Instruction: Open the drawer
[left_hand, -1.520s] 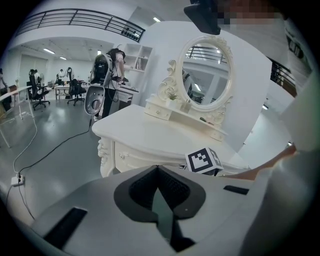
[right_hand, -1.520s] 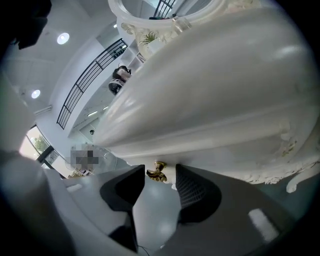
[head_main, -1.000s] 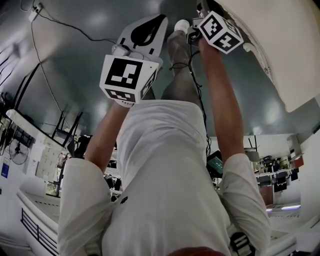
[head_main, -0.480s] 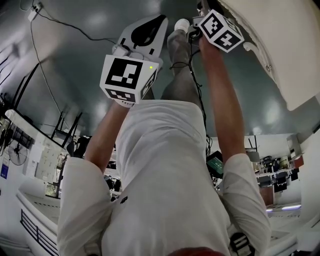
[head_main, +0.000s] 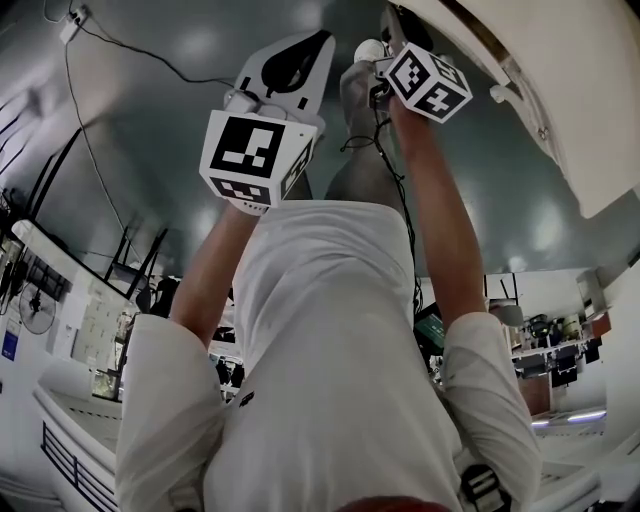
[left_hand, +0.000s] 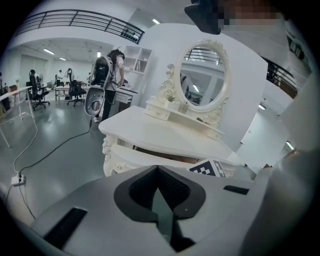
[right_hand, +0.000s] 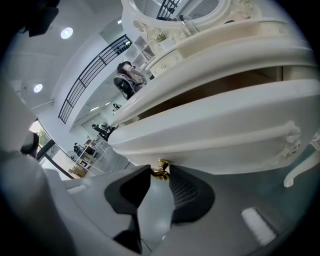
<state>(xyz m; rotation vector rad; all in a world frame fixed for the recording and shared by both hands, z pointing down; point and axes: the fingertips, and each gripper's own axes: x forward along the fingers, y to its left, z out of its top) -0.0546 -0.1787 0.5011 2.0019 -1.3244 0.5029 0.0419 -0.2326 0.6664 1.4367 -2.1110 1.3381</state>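
One white table (left_hand: 150, 132) filled the view, its drawer (right_hand: 225, 125) under the top part-way out with a brown gap showing. It looked best drawn straight back and level, no twisting, since its long axis ran side to side along the table's front and its face pointed at the person. The left gripper (left_hand: 157, 169) hung back, jaws pressed together on nothing, and the right gripper (right_hand: 160, 174) pinched the gold knob (right_hand: 161, 167) between its pads.

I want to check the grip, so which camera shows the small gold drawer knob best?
The right gripper view: the small gold drawer knob sits close up between the right tongs. The head view and left gripper view show the tongs' marker cube, not the knob.
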